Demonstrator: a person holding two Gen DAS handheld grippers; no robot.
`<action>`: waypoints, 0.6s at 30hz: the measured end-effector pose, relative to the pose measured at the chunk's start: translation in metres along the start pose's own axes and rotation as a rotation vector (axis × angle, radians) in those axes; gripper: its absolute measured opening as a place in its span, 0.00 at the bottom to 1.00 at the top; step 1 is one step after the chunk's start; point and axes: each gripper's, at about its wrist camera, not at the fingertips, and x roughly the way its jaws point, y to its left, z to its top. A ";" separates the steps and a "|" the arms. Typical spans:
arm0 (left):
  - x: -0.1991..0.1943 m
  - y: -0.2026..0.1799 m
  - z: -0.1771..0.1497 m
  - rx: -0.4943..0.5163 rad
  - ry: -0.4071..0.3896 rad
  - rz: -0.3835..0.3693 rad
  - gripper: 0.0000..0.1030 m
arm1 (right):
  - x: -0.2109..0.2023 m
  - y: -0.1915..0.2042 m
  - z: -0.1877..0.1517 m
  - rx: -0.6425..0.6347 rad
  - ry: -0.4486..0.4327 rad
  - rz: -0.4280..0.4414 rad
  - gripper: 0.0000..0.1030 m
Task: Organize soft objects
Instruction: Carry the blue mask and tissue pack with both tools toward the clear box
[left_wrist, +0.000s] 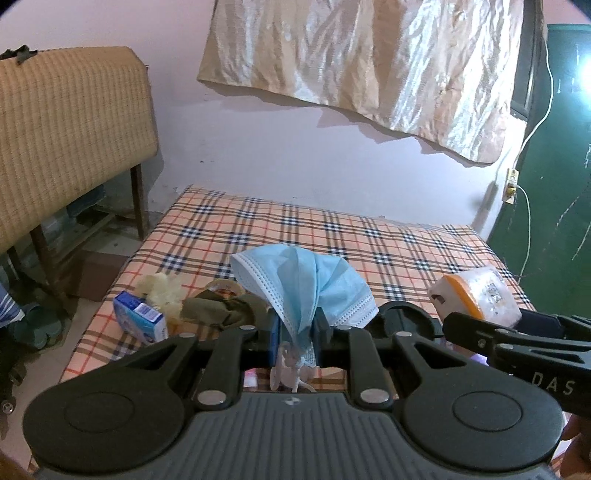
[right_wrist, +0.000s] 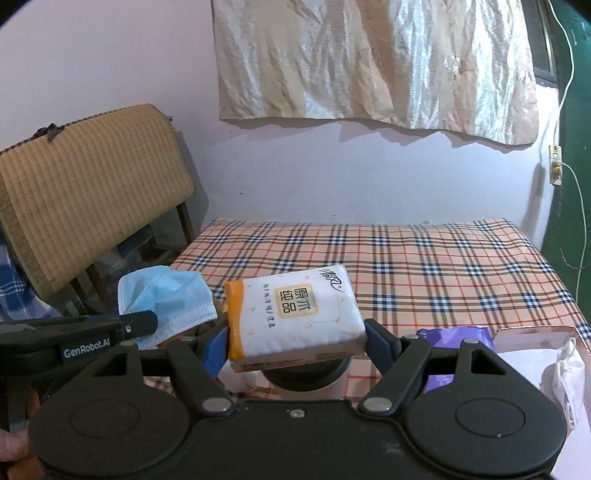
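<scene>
Mask (left_wrist: 303, 284) in left tool (left_wrist: 297, 328), purple packet (right_wrist: 456, 338) right view only

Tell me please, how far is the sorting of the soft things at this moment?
Nothing looks clearly finished yet. In hand: the left gripper is shut on the blue face mask, and the right gripper is shut on the tissue pack, both held above the checked table. Left to do: the olive cloth, the pale fluffy piece and the small blue box lie together near the table's left edge.
</scene>
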 end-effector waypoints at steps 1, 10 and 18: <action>0.001 -0.002 0.000 0.004 0.001 -0.003 0.20 | 0.000 -0.003 0.000 0.003 -0.001 -0.003 0.86; 0.004 -0.021 0.001 0.032 0.006 -0.020 0.20 | -0.004 -0.020 0.000 0.030 -0.010 -0.024 0.86; 0.008 -0.036 0.001 0.051 0.012 -0.036 0.20 | -0.008 -0.039 0.000 0.055 -0.016 -0.044 0.86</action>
